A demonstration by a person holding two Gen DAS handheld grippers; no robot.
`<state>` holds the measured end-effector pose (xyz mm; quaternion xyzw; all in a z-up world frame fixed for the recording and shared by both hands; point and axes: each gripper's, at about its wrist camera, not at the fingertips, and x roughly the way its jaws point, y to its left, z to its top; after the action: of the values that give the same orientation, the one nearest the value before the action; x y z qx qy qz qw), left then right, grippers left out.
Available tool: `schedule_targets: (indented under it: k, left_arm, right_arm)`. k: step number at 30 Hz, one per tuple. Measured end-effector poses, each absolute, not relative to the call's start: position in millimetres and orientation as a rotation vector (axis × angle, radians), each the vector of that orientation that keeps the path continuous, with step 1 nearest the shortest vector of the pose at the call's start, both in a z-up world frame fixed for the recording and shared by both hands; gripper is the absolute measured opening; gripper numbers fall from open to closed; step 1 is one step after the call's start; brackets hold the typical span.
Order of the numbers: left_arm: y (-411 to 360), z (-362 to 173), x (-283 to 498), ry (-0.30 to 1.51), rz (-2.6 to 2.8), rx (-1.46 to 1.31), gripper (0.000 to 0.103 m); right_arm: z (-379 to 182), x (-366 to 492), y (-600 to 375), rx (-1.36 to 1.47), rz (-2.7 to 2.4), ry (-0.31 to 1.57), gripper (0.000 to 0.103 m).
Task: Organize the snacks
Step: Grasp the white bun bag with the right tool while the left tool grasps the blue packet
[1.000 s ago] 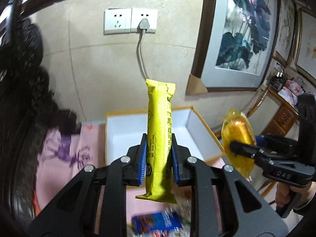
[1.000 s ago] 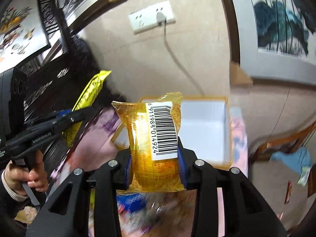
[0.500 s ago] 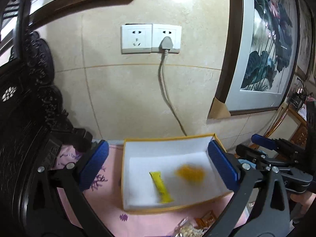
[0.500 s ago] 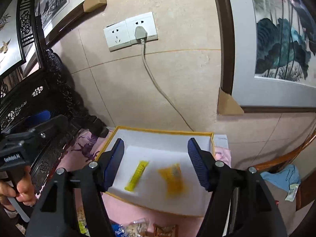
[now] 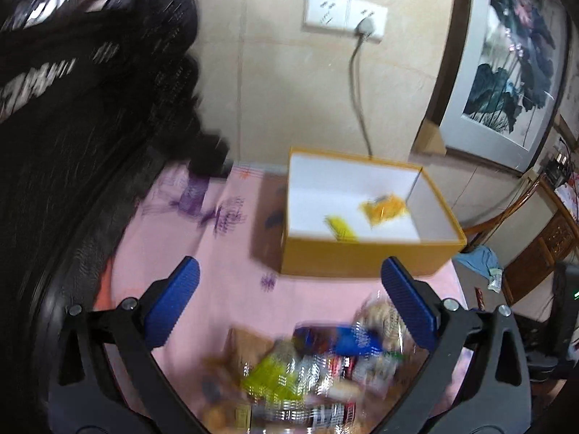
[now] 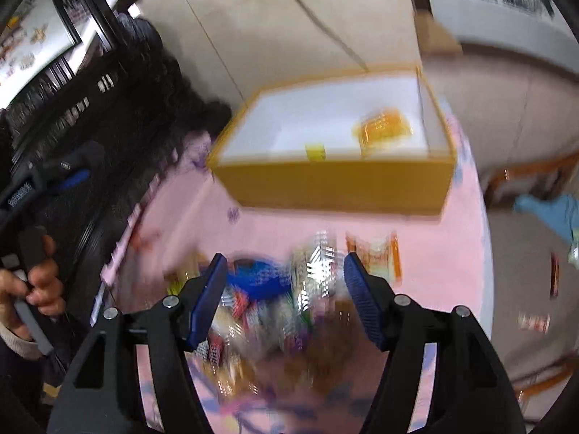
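Observation:
A yellow box (image 5: pixel 362 256) with a white inside stands on the pink cloth. In it lie a yellow bar (image 5: pixel 340 229) and an orange packet (image 5: pixel 385 209); the right wrist view shows the same box (image 6: pixel 325 184), bar (image 6: pixel 315 152) and packet (image 6: pixel 385 128). My left gripper (image 5: pixel 289 271) is wide open and empty, above a blurred pile of snacks (image 5: pixel 325 361) in front of the box. My right gripper (image 6: pixel 284 260) is open and empty over the same pile (image 6: pixel 289 307), with a blue packet (image 6: pixel 257 278) below its left finger.
Dark carved wooden furniture (image 5: pixel 72 144) borders the table on the left. A wall socket with a cable (image 5: pixel 362 32) and a framed painting (image 5: pixel 506 72) are behind the box. A hand (image 6: pixel 36 285) holds the other gripper at left. A blue cloth (image 6: pixel 550 213) lies on the floor at right.
Both grippers opened and let go: the yellow bar and the orange packet now lie in the box. Both grippers then drew back and down over the snack pile.

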<state>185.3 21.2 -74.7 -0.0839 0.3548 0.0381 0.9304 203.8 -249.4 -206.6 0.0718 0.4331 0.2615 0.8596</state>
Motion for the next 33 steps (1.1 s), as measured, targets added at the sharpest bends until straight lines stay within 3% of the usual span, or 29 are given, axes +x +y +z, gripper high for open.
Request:
schedule_targets:
  k: [9,15,20,25,28,33]
  left_arm:
    - [34,-124,130,0.870,0.092,-0.222,0.101]
    - [30,-124,122,0.877,0.078,-0.231,0.101]
    - [35,-126,115,0.880,0.102,-0.264,0.101]
    - [42,-131,111,0.894,0.131,-0.292,0.101]
    - [42,-134,112,0.902,0.138,-0.293,0.101]
    - [36,-143,133,0.939,0.114,-0.282,0.101]
  right_arm:
    - [-234,195,-238,0.041,0.502,0.929,0.067]
    - [-236,240,-203,-0.177,0.549,0.900,0.067]
    - [-260,284,-173,-0.305,0.587,1.009,0.067]
    - [-293,298,-155,-0.443,0.607,1.120,0.055]
    - [-297,293,-153,-0.483,0.615,1.101,0.035]
    - [-271,276,-181,-0.305,0.629,1.038,0.032]
